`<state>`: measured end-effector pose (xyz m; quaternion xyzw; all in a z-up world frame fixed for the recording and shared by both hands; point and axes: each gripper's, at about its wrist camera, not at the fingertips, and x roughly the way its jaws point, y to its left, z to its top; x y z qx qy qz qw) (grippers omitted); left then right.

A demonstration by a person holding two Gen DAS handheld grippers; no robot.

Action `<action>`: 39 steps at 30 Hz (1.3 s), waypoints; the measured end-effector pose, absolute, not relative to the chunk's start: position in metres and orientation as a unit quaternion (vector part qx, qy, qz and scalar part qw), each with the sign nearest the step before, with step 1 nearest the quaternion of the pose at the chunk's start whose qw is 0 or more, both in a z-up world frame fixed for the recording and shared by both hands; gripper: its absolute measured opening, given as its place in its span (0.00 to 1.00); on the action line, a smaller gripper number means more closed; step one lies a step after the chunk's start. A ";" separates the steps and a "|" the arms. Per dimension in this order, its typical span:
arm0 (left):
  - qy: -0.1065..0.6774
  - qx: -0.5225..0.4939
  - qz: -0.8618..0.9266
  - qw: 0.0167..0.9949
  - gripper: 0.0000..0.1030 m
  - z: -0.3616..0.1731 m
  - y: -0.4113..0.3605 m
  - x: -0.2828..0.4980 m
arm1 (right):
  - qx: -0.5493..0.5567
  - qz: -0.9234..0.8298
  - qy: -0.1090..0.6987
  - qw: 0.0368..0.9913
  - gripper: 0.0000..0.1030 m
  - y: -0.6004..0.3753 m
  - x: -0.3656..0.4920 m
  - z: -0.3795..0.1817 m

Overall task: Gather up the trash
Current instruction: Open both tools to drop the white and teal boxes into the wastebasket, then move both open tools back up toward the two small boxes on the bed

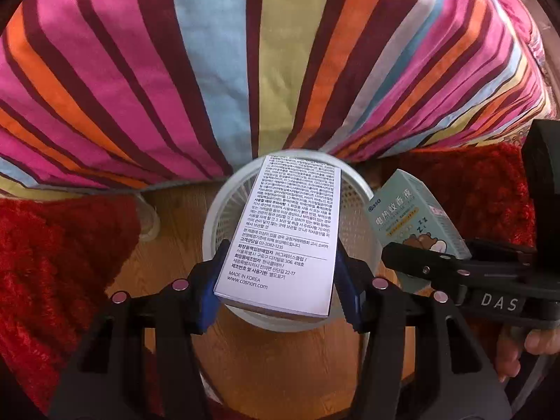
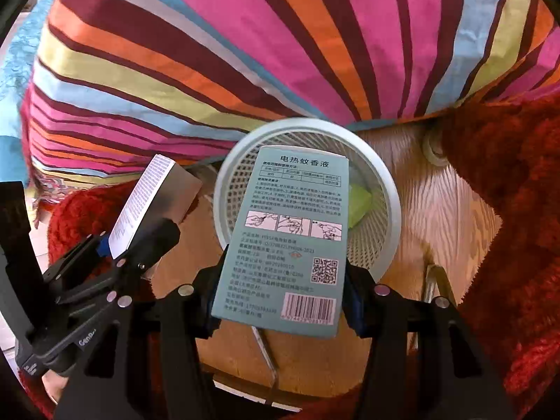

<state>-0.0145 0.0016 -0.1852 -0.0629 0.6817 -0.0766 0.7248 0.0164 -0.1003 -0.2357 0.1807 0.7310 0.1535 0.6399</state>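
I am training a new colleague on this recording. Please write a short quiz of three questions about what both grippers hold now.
1. True or false: the left gripper holds the white box.
2. The teal box is in the: A) right gripper B) basket C) red rug
3. Fill in: inside the basket lies a ____ item.

Key: 1 true; 2 A; 3 green

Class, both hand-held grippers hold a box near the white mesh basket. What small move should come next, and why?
Probably open the left hand-held gripper and let its white box drop. The box is clamped and seems to hang over the basket, which already holds something green. The right hand-held gripper holds the teal box close by, so it can likely follow.
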 end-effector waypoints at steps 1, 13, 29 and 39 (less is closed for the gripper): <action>0.687 -0.063 -0.077 0.720 0.53 -0.189 0.001 -0.014 | 0.180 0.153 0.734 0.636 0.50 -0.100 0.017 -0.237; 0.724 -0.049 -0.072 0.684 0.53 -0.209 -0.003 -0.012 | 0.168 0.153 0.757 0.613 0.50 -0.093 0.019 -0.261; 0.745 -0.055 -0.050 0.662 0.73 -0.218 0.005 -0.013 | 0.191 0.131 0.756 0.612 0.80 -0.101 0.021 -0.263; 0.733 -0.050 -0.048 0.677 0.73 -0.208 0.005 -0.013 | 0.191 0.128 0.750 0.620 0.80 -0.104 0.020 -0.259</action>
